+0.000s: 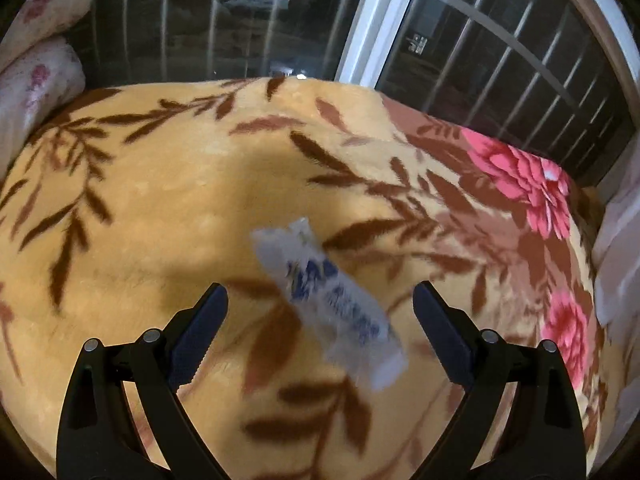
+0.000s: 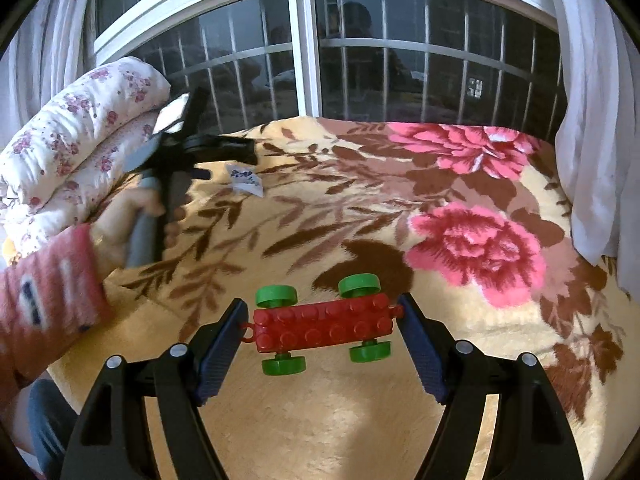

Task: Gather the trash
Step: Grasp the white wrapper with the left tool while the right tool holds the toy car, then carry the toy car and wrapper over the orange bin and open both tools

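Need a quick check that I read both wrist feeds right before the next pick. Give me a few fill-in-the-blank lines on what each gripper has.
1. The right gripper is shut on a red toy car with ____ wheels.
2. The left gripper stands ____ above the plastic wrapper.
3. The wrapper lies on the ____ blanket.
4. Behind the bed is a dark ____.

Missing words: green; open; floral; window
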`<state>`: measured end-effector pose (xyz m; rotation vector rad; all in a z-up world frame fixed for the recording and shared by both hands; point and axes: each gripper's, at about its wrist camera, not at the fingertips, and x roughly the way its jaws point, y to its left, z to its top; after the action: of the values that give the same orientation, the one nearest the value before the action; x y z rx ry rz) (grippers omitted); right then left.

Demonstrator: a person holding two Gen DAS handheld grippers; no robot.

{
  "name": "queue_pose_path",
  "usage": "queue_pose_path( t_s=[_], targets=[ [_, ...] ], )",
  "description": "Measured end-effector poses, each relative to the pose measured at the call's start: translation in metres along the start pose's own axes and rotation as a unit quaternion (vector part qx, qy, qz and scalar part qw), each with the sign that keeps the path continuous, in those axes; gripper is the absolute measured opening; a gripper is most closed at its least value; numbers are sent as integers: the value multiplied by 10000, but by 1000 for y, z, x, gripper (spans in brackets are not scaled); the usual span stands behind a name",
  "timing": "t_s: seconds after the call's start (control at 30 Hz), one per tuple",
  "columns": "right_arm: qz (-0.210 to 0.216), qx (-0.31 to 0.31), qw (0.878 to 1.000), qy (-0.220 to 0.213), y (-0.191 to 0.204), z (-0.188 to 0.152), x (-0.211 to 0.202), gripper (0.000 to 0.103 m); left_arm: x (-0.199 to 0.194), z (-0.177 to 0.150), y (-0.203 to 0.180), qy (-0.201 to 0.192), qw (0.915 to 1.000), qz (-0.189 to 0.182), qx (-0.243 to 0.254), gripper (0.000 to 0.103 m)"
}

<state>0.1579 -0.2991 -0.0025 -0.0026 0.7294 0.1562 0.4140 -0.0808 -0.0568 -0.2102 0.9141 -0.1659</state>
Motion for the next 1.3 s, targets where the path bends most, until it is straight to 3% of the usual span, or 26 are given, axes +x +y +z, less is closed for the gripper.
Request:
queue_pose_path(
  t_s=[0.07,0.1,0.13,0.17,0.23,0.47,0.67,0.77,1.07,1.3],
  targets=[
    [14,23,10000,-12,0,0,-2,75,9,3,0,82,9999,1,-117,67],
    [36,43,10000,-21,0,-1,-4,75,13,3,1,153,9997,-38,-178,50],
    [70,56,10000,-34,0,-1,-6,75,18,2,1,255,9994,-105,-213,41],
    [74,49,9999,-47,1,-1,-7,75,22,0,1,350,9991,-124,-206,21],
    [92,18,9999,-82,4,-1,-11,75,22,-4,1,315,9994,-40,-135,11],
    [193,10,9996,-221,14,-5,-31,75,-26,-25,-5,-114,9992,-186,325,3],
    [299,-64,9993,-227,33,-19,-50,75,-116,-66,-9,-520,9942,-540,772,3],
    [396,-134,9990,-182,46,-31,-61,75,-171,-105,0,-655,9904,-690,1002,3],
    [691,-389,9968,-43,94,-71,-98,75,-272,-225,27,-367,9850,-694,1536,3],
    [1024,-704,9918,301,131,-116,-116,75,-300,-305,31,192,9778,-708,1965,3]
  ],
)
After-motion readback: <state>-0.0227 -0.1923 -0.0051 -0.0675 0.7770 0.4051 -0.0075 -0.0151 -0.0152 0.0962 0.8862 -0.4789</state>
